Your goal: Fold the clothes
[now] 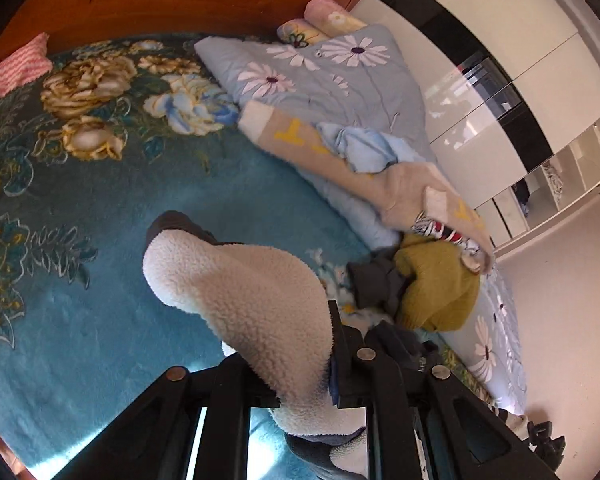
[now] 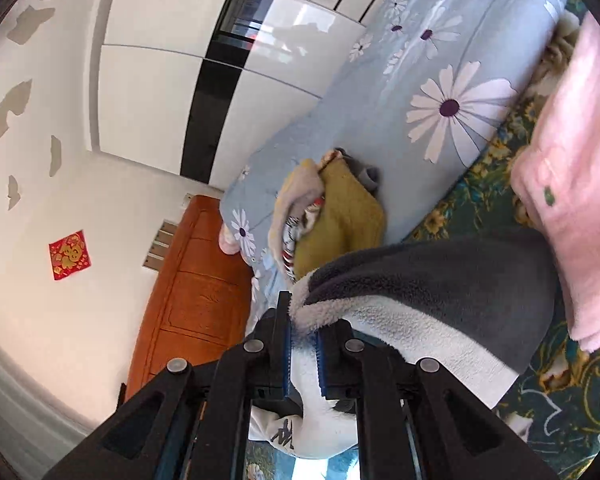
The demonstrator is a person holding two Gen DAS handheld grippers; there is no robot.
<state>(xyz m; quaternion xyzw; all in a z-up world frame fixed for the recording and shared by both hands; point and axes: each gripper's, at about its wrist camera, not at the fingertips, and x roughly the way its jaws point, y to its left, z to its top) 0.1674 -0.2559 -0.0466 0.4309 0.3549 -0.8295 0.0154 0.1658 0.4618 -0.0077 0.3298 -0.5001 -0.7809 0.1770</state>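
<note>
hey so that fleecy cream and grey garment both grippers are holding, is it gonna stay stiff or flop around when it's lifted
Probably floppy: the fleecy garment droops in a soft curve from the left hand-held gripper and folds over beyond the right hand-held gripper. Likely light for its bulk, since the pile looks thick and airy. Slipping seems unlikely, as the fuzzy surface is pinched between shut pads.

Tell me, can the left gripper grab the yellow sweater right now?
Probably not yet. The left gripper is shut on the fleecy white garment, so its jaws are full. The yellow sweater lies in the clothes pile beyond it on the bed; nothing blocks the way, but the gripper would have to let go first.
</note>
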